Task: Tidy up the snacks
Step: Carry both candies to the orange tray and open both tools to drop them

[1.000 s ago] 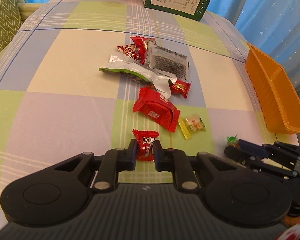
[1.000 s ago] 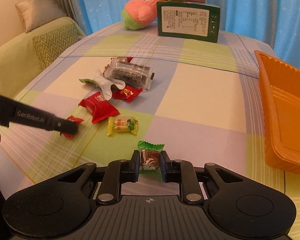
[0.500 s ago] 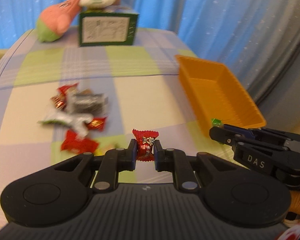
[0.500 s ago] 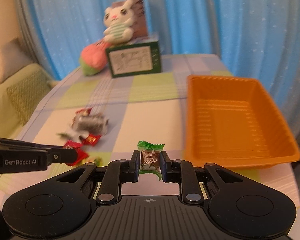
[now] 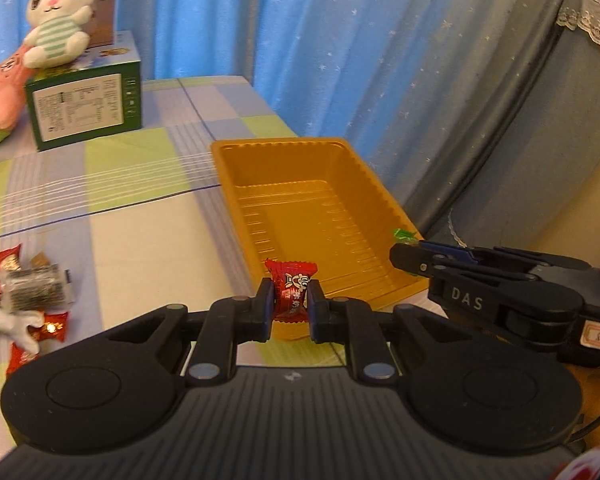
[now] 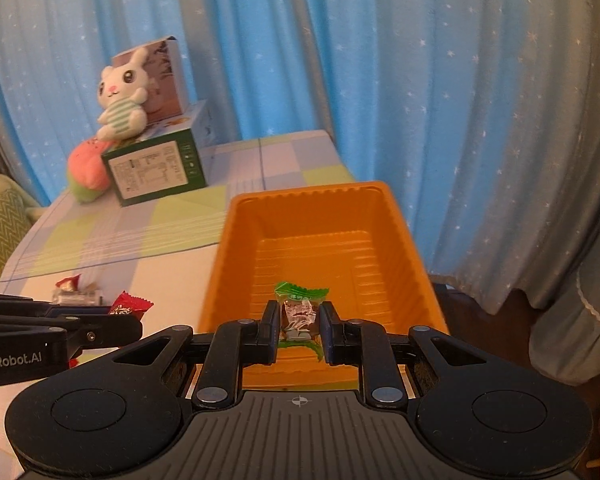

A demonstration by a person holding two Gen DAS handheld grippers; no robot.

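My left gripper (image 5: 289, 304) is shut on a red wrapped candy (image 5: 291, 289), held in the air at the near left corner of the orange tray (image 5: 236, 184). My right gripper (image 6: 299, 322) is shut on a green wrapped candy (image 6: 299, 312), held above the near end of the same orange tray (image 6: 224, 248), whose floor is bare. In the left wrist view the right gripper (image 5: 404, 254) reaches in from the right with a bit of green wrapper at its tip. In the right wrist view the left gripper (image 6: 134, 326) comes in from the left with the red candy (image 6: 130, 305).
Several loose snacks (image 5: 24, 300) lie on the checked tablecloth left of the tray. A green box (image 5: 86, 106) with a plush rabbit (image 5: 58, 24) on top stands at the far end. Blue curtains hang behind; the table edge runs just right of the tray.
Both grippers have lifted off the tablecloth with their candies and swung right toward the orange tray. The snack pile has slid to the left edge of both views.
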